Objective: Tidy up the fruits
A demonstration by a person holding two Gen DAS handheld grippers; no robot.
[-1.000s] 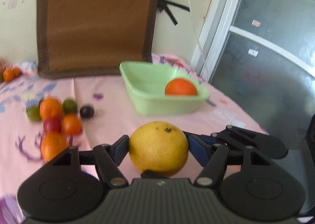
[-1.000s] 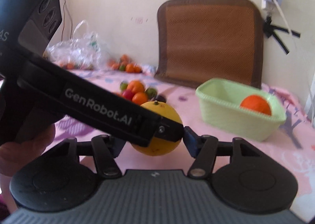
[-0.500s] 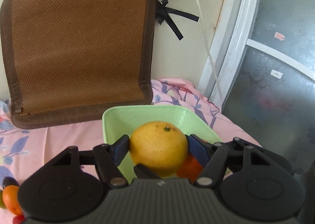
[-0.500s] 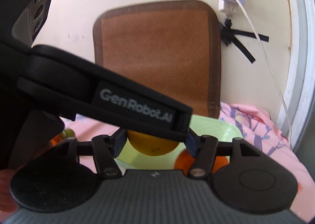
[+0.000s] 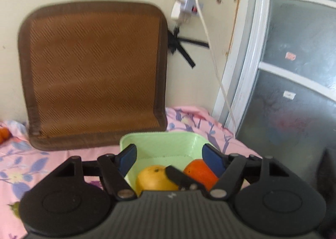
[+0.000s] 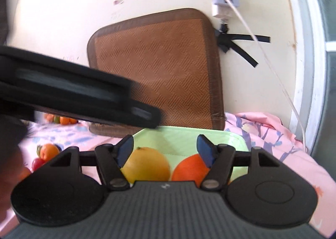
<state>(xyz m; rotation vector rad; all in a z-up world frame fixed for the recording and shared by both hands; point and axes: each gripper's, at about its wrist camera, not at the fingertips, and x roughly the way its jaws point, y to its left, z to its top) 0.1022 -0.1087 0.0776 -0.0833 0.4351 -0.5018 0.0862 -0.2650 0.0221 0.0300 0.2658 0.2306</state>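
Change: half a second ago we held the yellow citrus clamped in the left tool; now it lies in the green tub and that tool's blue pads stand spread wide, touching nothing.
Table: we see a pink flowered cloth covering it, with the tub on top near the wall.
Brown mat: it leans upright against the cream wall, right behind the tub.
Green tub: it holds two fruits side by side, the yellow citrus on the left and an orange on the right; from the right wrist view they sit just beside each other.
Left tool: open, above the near rim of the tub, the yellow citrus below and between its pads; in the right wrist view its black body crosses the left of the frame.
Right tool: open too, pads apart and empty, pointed at the tub with both fruits showing between them.
Small fruits: we see orange and red ones loose on the cloth, left of the tub, and more farther back by the wall.
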